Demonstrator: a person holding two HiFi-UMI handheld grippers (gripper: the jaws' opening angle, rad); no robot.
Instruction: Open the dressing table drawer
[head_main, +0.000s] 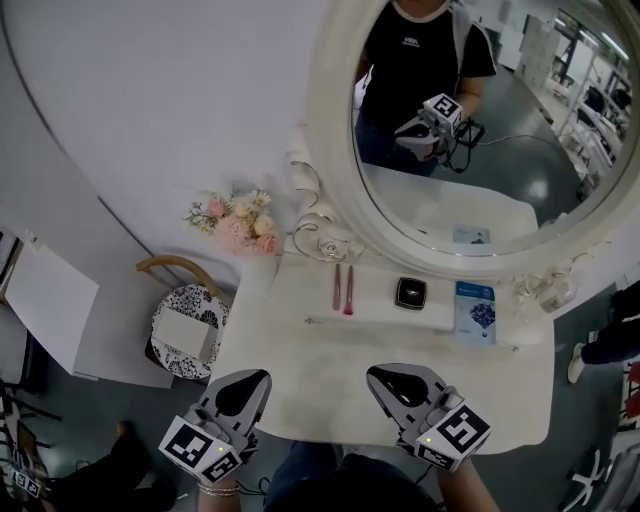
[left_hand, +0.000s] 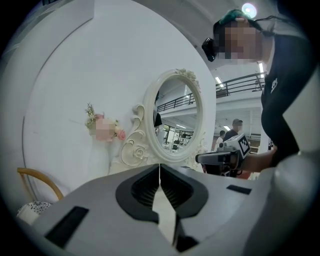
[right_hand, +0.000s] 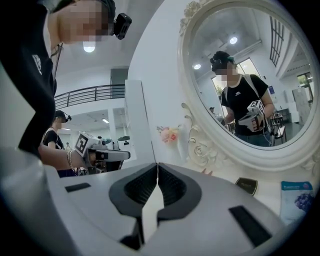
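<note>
The white dressing table (head_main: 310, 385) fills the middle of the head view; its drawer front lies hidden below the near edge of the top. My left gripper (head_main: 248, 378) hovers at the table's front left, jaws shut with nothing between them (left_hand: 159, 167). Over the front right my right gripper (head_main: 385, 375) is also shut and empty (right_hand: 157, 165). The two point toward each other across the table: the left gripper view shows the right gripper (left_hand: 225, 157), and the right gripper view shows the left gripper (right_hand: 102, 154).
An oval mirror (head_main: 345, 215) in a white carved frame stands at the back. On the top lie two pink brushes (head_main: 343, 288), a black compact (head_main: 411, 293) and a blue booklet (head_main: 475, 310). Pink flowers (head_main: 240, 222) sit back left; a chair (head_main: 185, 320) stands left of the table.
</note>
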